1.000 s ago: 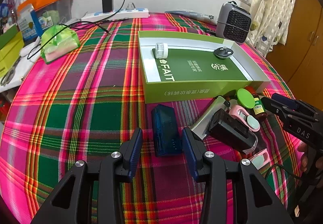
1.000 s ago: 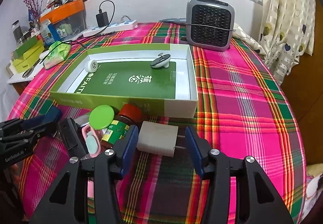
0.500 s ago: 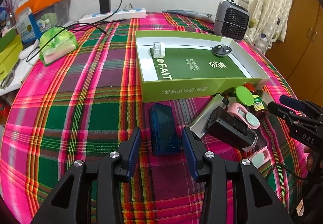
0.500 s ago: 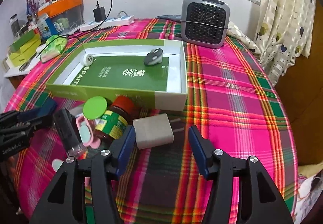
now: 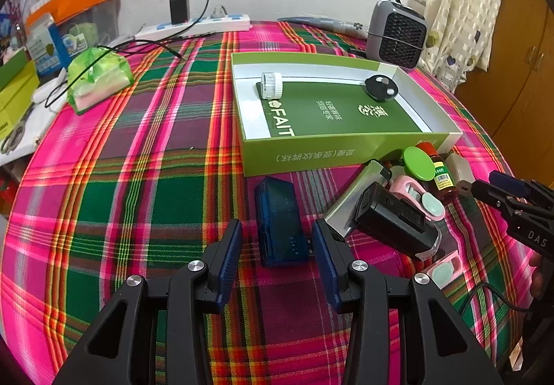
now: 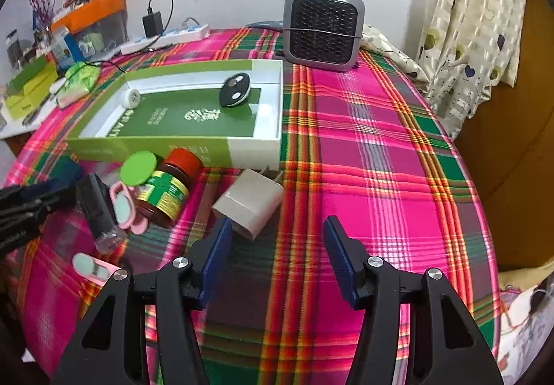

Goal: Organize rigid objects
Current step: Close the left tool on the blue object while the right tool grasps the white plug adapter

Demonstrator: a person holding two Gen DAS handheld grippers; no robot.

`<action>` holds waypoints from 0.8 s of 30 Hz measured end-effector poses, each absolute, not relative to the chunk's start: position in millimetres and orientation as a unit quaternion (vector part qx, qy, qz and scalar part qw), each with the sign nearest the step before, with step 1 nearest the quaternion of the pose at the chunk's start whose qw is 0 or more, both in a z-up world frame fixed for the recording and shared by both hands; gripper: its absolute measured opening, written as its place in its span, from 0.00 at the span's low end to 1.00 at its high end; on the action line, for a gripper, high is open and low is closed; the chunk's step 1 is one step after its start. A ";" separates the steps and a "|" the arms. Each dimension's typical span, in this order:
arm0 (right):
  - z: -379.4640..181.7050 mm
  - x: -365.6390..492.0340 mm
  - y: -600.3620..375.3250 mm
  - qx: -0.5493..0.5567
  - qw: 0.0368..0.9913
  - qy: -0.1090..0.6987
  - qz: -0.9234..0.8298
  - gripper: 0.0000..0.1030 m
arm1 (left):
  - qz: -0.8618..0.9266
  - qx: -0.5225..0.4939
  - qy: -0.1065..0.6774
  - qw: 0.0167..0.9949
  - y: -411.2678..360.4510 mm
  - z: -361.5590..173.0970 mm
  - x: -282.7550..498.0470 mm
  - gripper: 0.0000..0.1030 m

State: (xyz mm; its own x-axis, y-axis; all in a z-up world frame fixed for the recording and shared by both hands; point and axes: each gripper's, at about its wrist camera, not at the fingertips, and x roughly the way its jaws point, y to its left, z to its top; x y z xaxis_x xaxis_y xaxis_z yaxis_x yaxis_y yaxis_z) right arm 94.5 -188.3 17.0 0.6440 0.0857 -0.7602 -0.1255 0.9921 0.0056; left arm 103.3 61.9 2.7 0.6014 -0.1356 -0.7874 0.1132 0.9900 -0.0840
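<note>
Now, with our left hand-held gripper (image 5: pixel 277 253) spread around the blue case (image 5: pixel 279 222) near the desk's front edge, we should centre, then squeeze its long sides squarely.

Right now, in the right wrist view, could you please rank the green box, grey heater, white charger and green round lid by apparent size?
1. Green box
2. Grey heater
3. White charger, though nearness enlarges it
4. Green round lid
</note>
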 end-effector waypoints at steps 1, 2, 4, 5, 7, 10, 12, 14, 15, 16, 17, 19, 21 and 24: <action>17.7 95.2 -187.8 -0.016 0.907 0.416 0.062 0.54 | -0.070 -0.013 0.441 0.895 62.5 2.6 103.5 0.39; 17.5 96.6 -187.2 -0.009 0.907 0.415 0.065 0.54 | -0.069 -0.012 0.441 0.895 62.2 2.4 103.4 0.39; 15.4 101.9 -185.3 0.013 0.905 0.420 0.069 0.54 | -0.068 -0.011 0.441 0.895 62.4 2.0 102.9 0.39; 13.1 105.9 -183.4 0.025 0.903 0.423 0.073 0.54 | -0.068 -0.012 0.441 0.895 62.1 2.1 103.0 0.39; 8.6 112.7 -180.7 0.036 0.899 0.432 0.069 0.54 | -0.068 -0.014 0.441 0.895 62.3 2.0 102.9 0.39; 6.2 119.1 -177.6 0.040 0.899 0.432 0.064 0.54 | -0.067 -0.013 0.441 0.895 61.9 1.9 103.0 0.39; 4.5 123.1 -177.9 0.033 0.898 0.435 0.050 0.54 | -0.064 -0.013 0.441 0.895 61.5 1.9 103.0 0.39; 2.7 125.5 -180.1 0.033 0.897 0.439 0.042 0.54 | -0.064 -0.012 0.441 0.895 61.2 2.0 103.5 0.39; 1.6 125.8 -181.5 0.036 0.896 0.441 0.043 0.54 | -0.063 -0.013 0.441 0.895 61.3 2.0 103.5 0.39; 1.8 125.8 -182.2 0.036 0.897 0.439 0.042 0.54 | -0.064 -0.013 0.441 0.895 61.1 2.1 103.6 0.39; 1.8 125.8 -182.4 0.034 0.897 0.439 0.041 0.54 | -0.063 -0.013 0.441 0.895 60.9 2.0 103.5 0.39; 1.6 125.1 -182.9 0.031 0.897 0.439 0.040 0.54 | -0.063 -0.014 0.441 0.895 61.2 1.9 103.3 0.39; 1.7 125.3 -183.1 0.030 0.897 0.439 0.039 0.54 | -0.062 -0.013 0.441 0.895 60.4 2.1 103.6 0.39; 1.7 124.7 -185.3 0.031 0.898 0.437 0.037 0.54 | -0.061 -0.013 0.441 0.895 61.2 1.9 103.4 0.39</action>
